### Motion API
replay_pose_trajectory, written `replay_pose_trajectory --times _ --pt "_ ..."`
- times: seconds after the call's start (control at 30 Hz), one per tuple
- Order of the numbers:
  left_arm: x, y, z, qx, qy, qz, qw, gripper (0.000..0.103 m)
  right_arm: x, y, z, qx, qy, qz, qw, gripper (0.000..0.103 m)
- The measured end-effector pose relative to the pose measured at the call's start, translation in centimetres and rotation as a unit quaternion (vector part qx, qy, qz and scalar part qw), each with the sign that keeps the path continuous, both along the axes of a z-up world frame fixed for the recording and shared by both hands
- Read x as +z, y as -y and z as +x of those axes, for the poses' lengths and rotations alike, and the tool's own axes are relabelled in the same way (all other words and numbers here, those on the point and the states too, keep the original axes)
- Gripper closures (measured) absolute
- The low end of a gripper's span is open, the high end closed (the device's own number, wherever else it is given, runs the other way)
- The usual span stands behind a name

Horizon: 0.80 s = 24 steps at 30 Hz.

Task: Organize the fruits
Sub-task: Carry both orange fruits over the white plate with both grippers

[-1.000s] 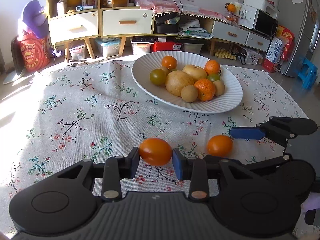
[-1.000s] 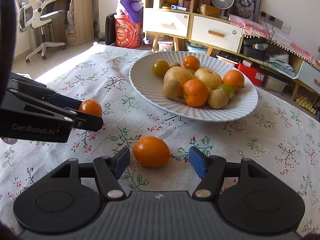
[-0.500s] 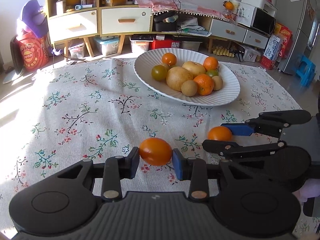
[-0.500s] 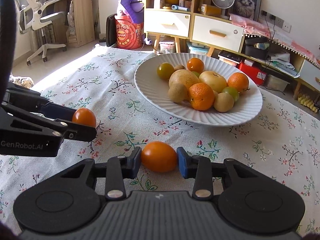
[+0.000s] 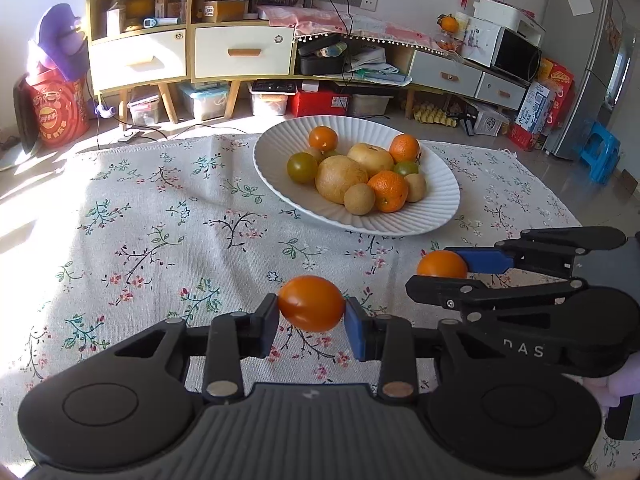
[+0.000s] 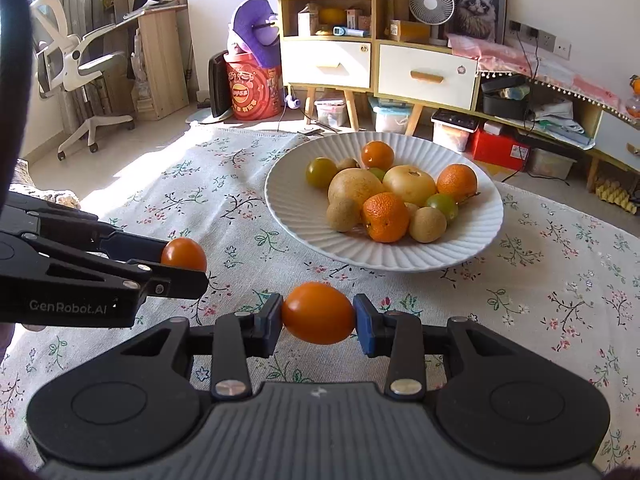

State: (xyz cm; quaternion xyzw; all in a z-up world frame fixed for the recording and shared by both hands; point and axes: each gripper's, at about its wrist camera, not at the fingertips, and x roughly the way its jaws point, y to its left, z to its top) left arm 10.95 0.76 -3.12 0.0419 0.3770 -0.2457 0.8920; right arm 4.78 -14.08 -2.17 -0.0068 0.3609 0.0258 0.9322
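Orange tomato-like fruit (image 5: 311, 303) is clamped in my left gripper (image 5: 311, 322), pads pressing both of its sides, held clear above the floral tablecloth (image 5: 168, 220). My right gripper (image 6: 318, 320) is closed the same way on a second orange fruit (image 6: 318, 313), slightly more oval, also lifted off the cloth. Each gripper shows up in the other's camera: the right one enters the left view from the right edge with its fruit pinched at the tips, and the left one enters the right view from the left edge. Both held fruits sit side by side, near each other but apart, on the near side of the white ribbed plate (image 6: 304, 216). That plate rests on the cloth further back and holds the rest: two pale yellow pears (image 6: 409, 184) in the middle, mandarins (image 6: 385, 217), a few small brown kiwi-like fruits (image 6: 427, 224), green tomatoes (image 6: 321, 172), and another small orange one at the back. Neither held fruit is over the plate. Behind the table: a wooden cabinet (image 6: 426, 74) with white drawers and a small desk fan (image 6: 431, 5) on top.
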Motion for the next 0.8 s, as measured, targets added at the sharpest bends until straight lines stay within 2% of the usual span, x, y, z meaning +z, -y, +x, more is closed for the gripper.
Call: replay_pose_trajectory --times 0.5,0.8 --pt "1.7 2.9 2.8 0.006 0.030 -0.029 0.9991 0.078 1.9 4.4 2.3 -0.070 0.034 0.015 0.997 0.068" --pt "0.6 4.0 5.2 -0.002 0.030 -0.007 0.9995 0.078 1.5 4.6 3.5 -0.068 0.030 0.012 0.997 0.068"
